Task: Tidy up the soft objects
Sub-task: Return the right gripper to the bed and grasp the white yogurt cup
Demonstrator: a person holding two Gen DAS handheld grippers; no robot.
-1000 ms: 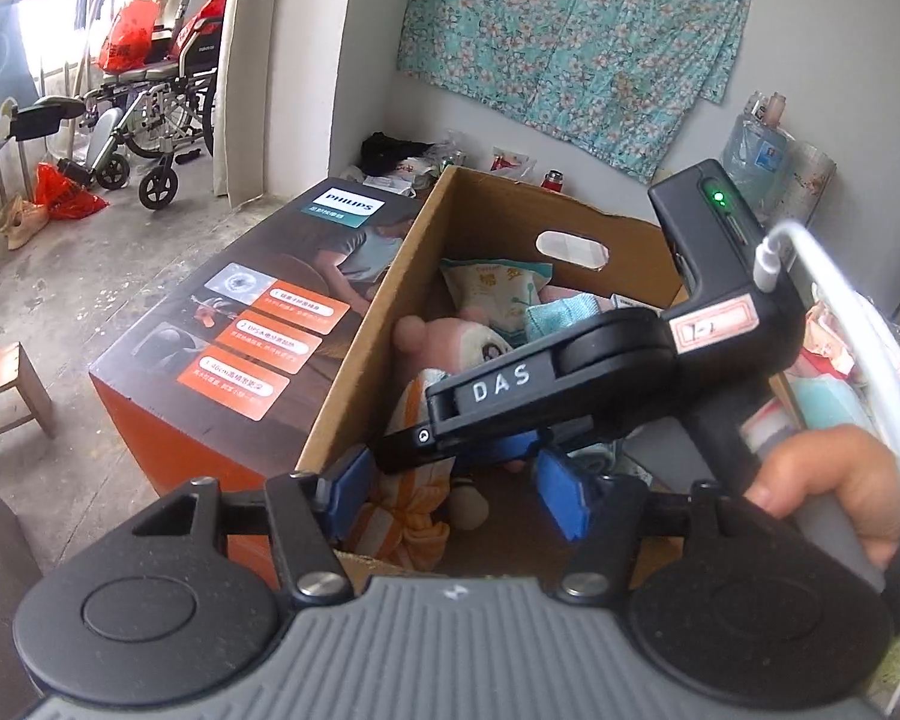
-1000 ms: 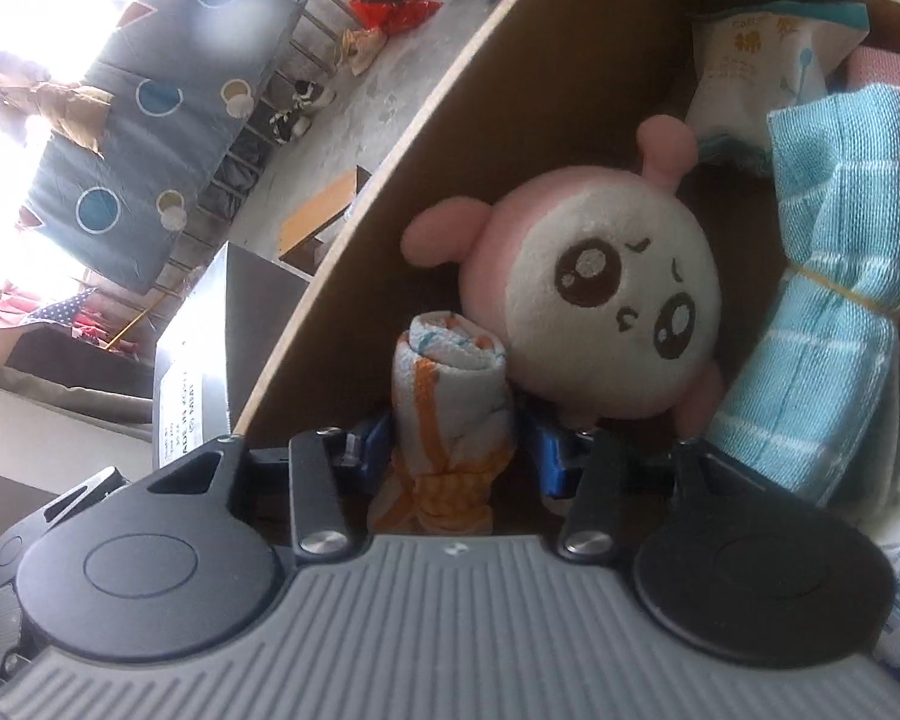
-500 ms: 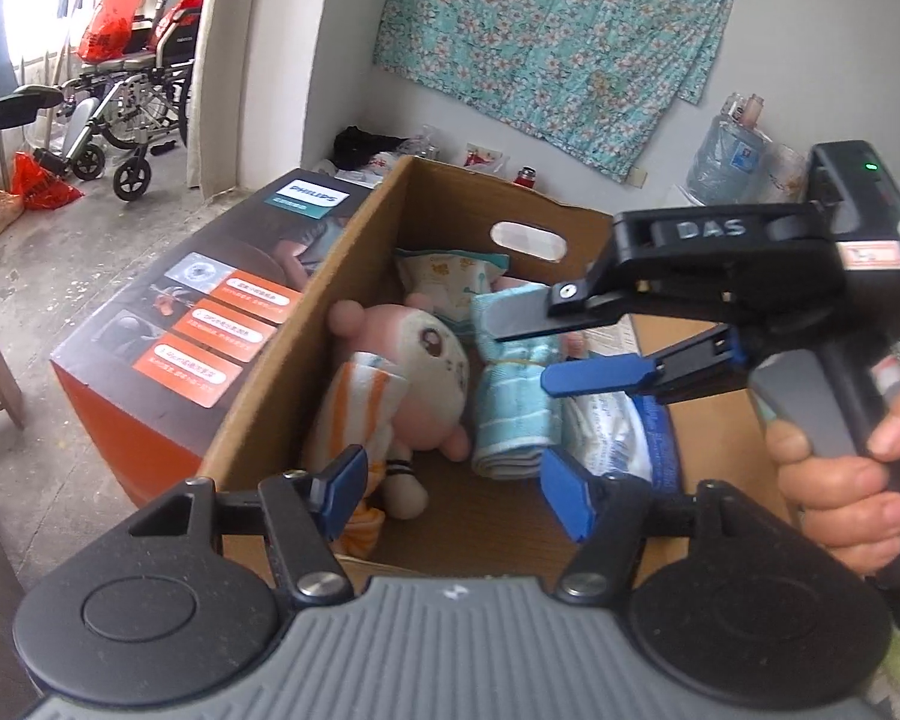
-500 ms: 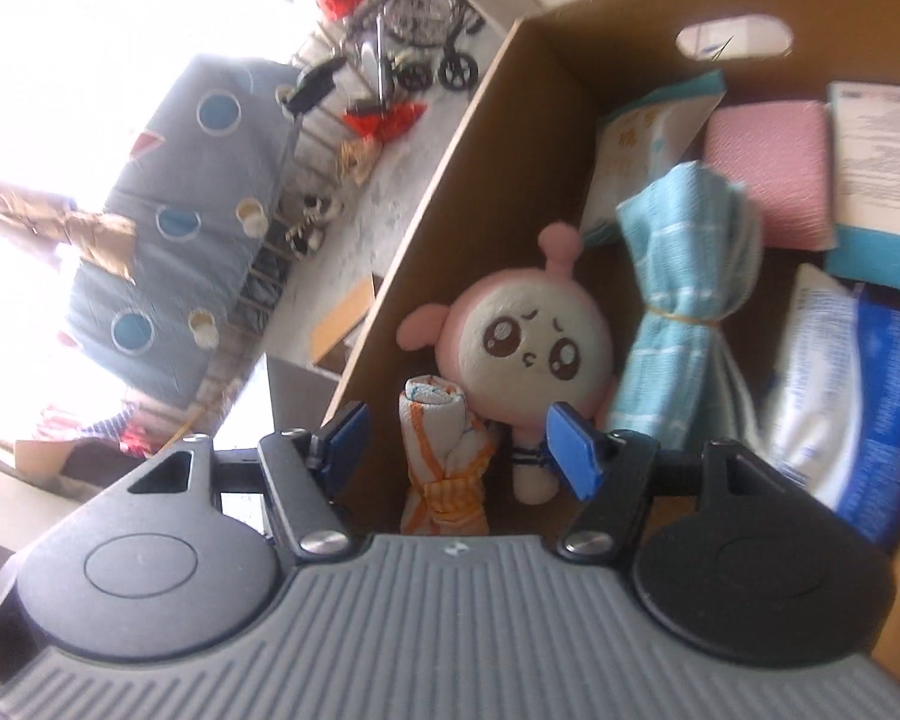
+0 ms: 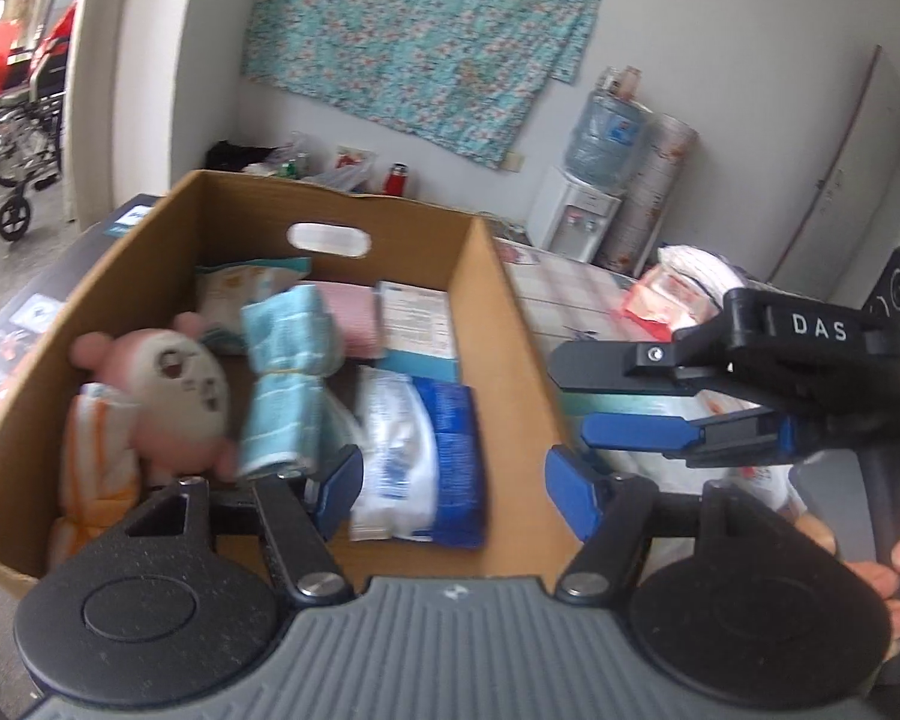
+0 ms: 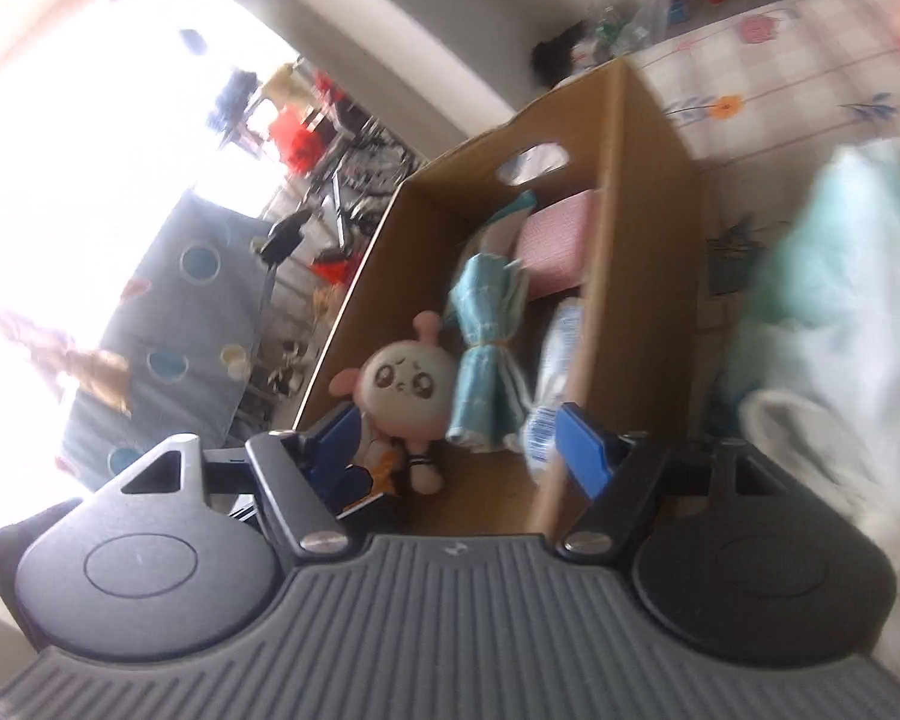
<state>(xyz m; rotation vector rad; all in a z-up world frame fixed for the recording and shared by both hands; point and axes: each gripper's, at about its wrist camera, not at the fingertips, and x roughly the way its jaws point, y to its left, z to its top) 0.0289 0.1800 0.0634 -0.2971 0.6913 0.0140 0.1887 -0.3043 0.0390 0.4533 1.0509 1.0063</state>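
Right gripper (image 5: 576, 396): jaws apart, have just been opening, nothing between them; seen from the left wrist view it hangs outside the cardboard box (image 5: 498, 324), just past the box's right wall, held by a hand (image 5: 894, 576) at the frame's lower right. Left gripper (image 5: 450, 489): jaws apart, also just been widening, nothing clamped; it sits over the near edge of the box, looking down into it.

Box contents, nearest to the left gripper outward: blue-and-white plastic pack (image 5: 420, 456) lying flat directly ahead; rolled teal towel (image 5: 282, 384) just left of it, bound at the middle; pink-and-white plush doll (image 5: 174, 390) left again, touching the towel; orange-striped rolled cloth (image 5: 96, 468) against the left wall, beside the doll. Further back: folded pink cloth (image 5: 351, 318), a white-and-teal carton (image 5: 417, 330), a pale printed packet (image 5: 240, 291) by the handle cut-out.

Right wrist view: doll (image 6: 405, 387), towel (image 6: 486, 354) and box (image 6: 642, 276) ahead between the fingertips; pale teal-white fabric (image 6: 840, 312) to the right, blurred.

Box rests on a floral tablecloth (image 5: 552, 294).
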